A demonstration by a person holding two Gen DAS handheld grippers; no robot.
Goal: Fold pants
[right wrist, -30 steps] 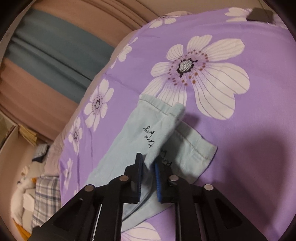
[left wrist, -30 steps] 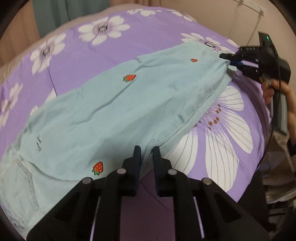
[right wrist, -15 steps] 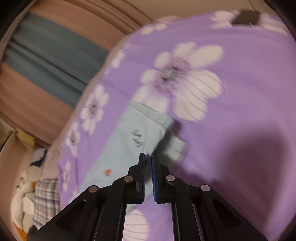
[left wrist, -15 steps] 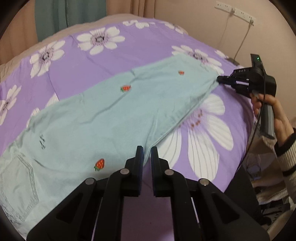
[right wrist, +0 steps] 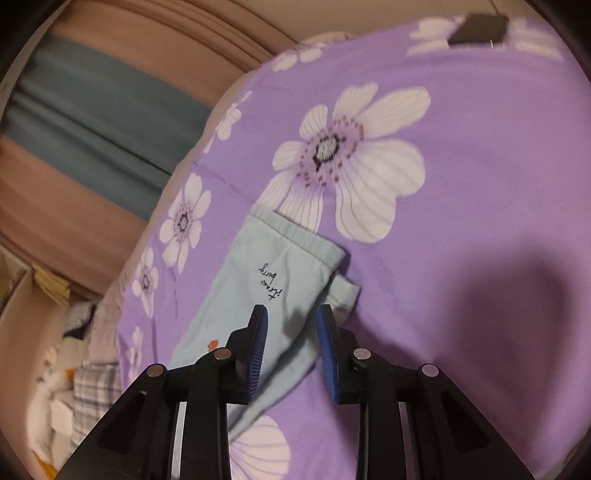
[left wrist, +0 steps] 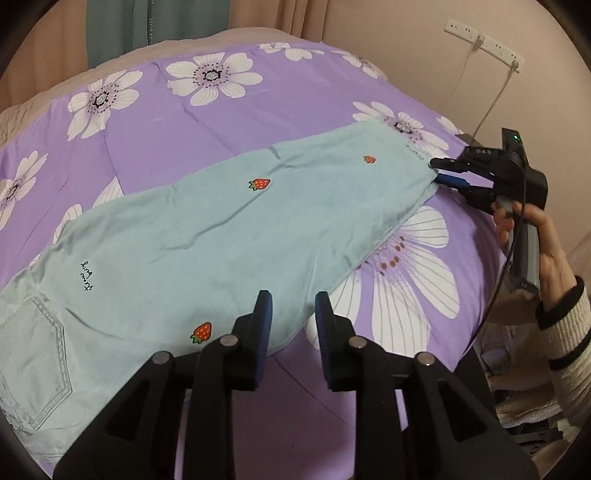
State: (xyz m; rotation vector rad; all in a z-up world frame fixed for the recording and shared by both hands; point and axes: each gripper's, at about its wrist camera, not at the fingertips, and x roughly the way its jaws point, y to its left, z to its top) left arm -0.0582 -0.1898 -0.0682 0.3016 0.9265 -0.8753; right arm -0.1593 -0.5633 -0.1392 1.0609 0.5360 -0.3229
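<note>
Light mint pants (left wrist: 207, 236) with red strawberry prints lie folded lengthwise, flat on the purple flowered bedspread (left wrist: 303, 99). A back pocket (left wrist: 33, 354) shows at the lower left. My left gripper (left wrist: 293, 308) is open and empty just above the pants' near edge. My right gripper (left wrist: 443, 171) shows in the left wrist view at the cuff end on the right. In the right wrist view the right gripper (right wrist: 291, 325) is open, just above the cuffs (right wrist: 291, 251), holding nothing.
The bed edge drops off at the right, where my hand and sleeve (left wrist: 561, 295) are. A power strip and cable (left wrist: 484, 40) hang on the wall. A dark flat object (right wrist: 476, 29) lies on the bed's far corner. Curtains (right wrist: 92, 110) and pillows (right wrist: 85, 373) lie beyond.
Both grippers were shut on the pants and have opened, letting go. The pant legs now lie flat, and the left gripper has drawn back slightly.
</note>
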